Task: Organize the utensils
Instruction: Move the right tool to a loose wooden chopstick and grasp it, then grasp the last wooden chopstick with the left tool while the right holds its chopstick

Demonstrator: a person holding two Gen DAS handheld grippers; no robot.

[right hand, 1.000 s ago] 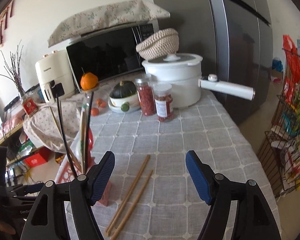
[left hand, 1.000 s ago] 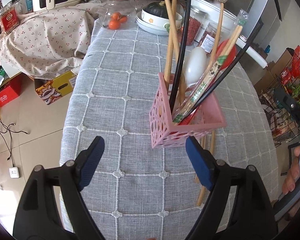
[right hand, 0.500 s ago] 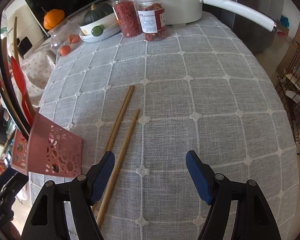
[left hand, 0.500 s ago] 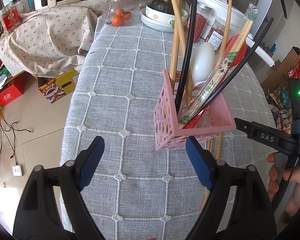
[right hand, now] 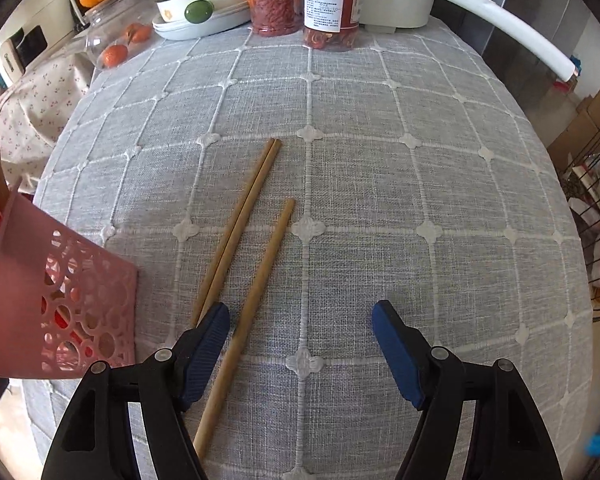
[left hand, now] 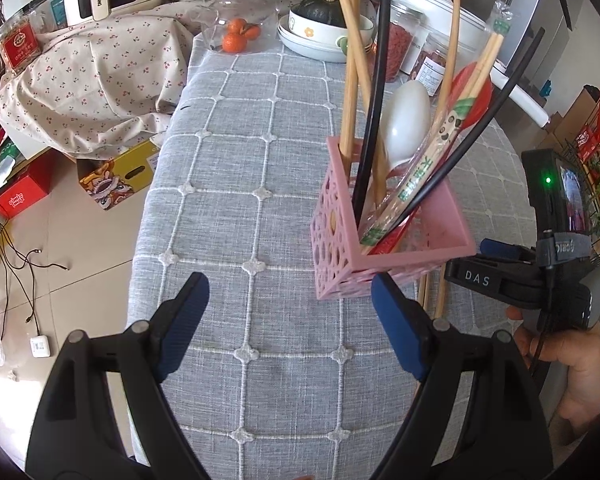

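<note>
Left of the bench: left gripper (left hand: 290, 320), jaws wide apart, nothing between them, poised above bare grey checked tablecloth (left hand: 236, 184) just short of the holder.

Centre-left: pink utensil holder (left hand: 384, 240), perforated walls, standing on the cloth. Contents, already stowed: wooden chopsticks (left hand: 350, 80), upright; black chopsticks (left hand: 374, 100), leaning; one white spoon (left hand: 406, 120); one red spoon (left hand: 474, 92), partly hidden; one wrapped pair of disposable chopsticks (left hand: 440, 148) in printed sleeve, tilted toward the right. This portion of the task reads as done.

Centre: loose chopsticks on the cloth, just right of the holder. Item one, a pair lying side by side and touching (right hand: 244, 216). Item two, a single stick (right hand: 256, 284), near the pair but apart, roughly parallel. Not yet stowed; these appear to be all that remains, as no other stray utensil shows on the cloth.

Right: right gripper (right hand: 300, 344), held in a person's hand (left hand: 572, 364), pointing steeply down over the near ends of the loose sticks. Jaws open, gripping nothing; the single stick runs between them close to the left pad (right hand: 204, 352), whether touching it cannot be told.

Status: mostly complete. Outstanding: lift three sticks, drop into holder.
</note>
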